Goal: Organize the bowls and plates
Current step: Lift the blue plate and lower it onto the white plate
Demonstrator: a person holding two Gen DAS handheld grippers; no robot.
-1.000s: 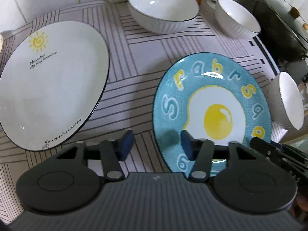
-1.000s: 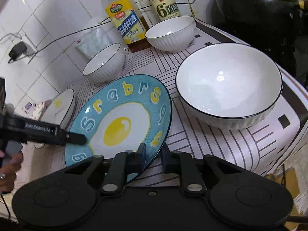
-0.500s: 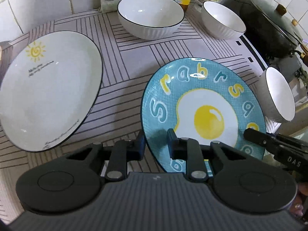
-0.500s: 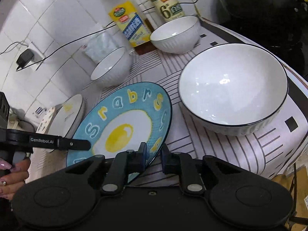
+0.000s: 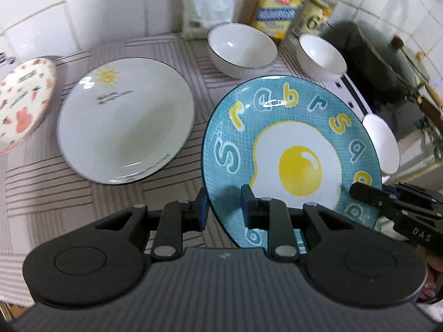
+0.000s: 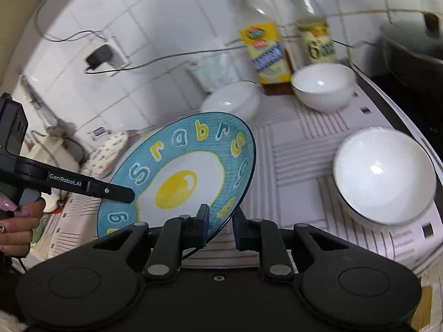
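A blue plate with a fried-egg picture [image 5: 293, 160] is lifted off the striped mat and tilted. My left gripper [image 5: 223, 207] is shut on its near left rim. My right gripper [image 6: 220, 222] is shut on its opposite rim; the plate [image 6: 180, 177] fills the middle of the right wrist view. The right gripper's fingers [image 5: 368, 193] show at the plate's right edge in the left wrist view. A large white plate with a sun drawing [image 5: 124, 119] lies to the left on the mat.
Three white bowls stand on the mat [image 5: 242, 48] [image 5: 322, 55] [image 5: 383, 145]. A patterned dish [image 5: 22, 102] lies at far left. Two bottles [image 6: 261, 38] [image 6: 315, 27] and a white packet [image 5: 205, 8] stand against the tiled wall. A dark pot [image 5: 387, 63] is at right.
The left gripper closed on the blue plate's rim. Both grippers raised the plate off the mat and tilted it. The cameras rose, so the bowls look farther away.
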